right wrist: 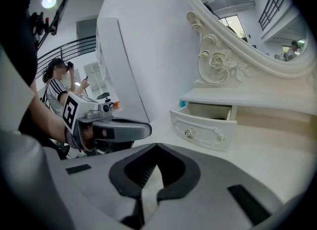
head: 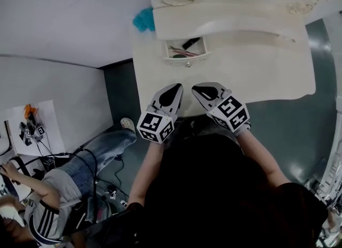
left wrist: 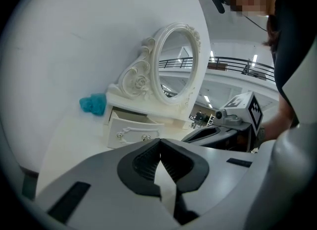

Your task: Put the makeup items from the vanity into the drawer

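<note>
On the white table (head: 256, 70): one drawer (head: 185, 52) open, two dark items (head: 191, 43) inside, one teal lump (head: 143, 20) nearby; left hand-held gripper (head: 174, 87) and right hand-held gripper (head: 199, 87) both pinched together, empty.

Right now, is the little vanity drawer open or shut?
Open. The drawer is pulled out over the vanity top, and the head view looks down into it at dark items inside.
</note>
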Demonstrator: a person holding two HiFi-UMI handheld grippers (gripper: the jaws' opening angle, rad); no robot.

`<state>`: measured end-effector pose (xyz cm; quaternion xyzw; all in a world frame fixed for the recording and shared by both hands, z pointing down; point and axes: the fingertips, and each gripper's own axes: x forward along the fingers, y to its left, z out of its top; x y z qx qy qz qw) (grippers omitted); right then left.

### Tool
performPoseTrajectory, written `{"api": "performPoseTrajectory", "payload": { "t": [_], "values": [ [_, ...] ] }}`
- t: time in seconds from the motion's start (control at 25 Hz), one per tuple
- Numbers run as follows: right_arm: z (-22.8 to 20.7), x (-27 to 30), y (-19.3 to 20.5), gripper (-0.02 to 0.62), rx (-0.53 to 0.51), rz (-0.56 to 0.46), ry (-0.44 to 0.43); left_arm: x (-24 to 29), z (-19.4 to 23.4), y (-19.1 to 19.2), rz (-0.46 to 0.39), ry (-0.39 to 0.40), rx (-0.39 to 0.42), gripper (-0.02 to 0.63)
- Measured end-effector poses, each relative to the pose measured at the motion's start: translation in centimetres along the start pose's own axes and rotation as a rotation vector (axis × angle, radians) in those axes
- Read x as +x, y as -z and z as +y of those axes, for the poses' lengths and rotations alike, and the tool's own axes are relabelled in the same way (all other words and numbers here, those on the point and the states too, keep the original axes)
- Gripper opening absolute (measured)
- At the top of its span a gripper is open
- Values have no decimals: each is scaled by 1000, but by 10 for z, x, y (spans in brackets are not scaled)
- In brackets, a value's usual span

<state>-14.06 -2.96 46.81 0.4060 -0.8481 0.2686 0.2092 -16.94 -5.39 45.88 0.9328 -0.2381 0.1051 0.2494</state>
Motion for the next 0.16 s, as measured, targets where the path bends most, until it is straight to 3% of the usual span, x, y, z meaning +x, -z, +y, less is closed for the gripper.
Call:
{"api": "performPoseTrajectory", "payload": {
  "t": [0.16],
  "values": [
    [22,-10,5,21,7,-10,-29,-24,-8,4,-3,-52,-1,11]
  ]
}}
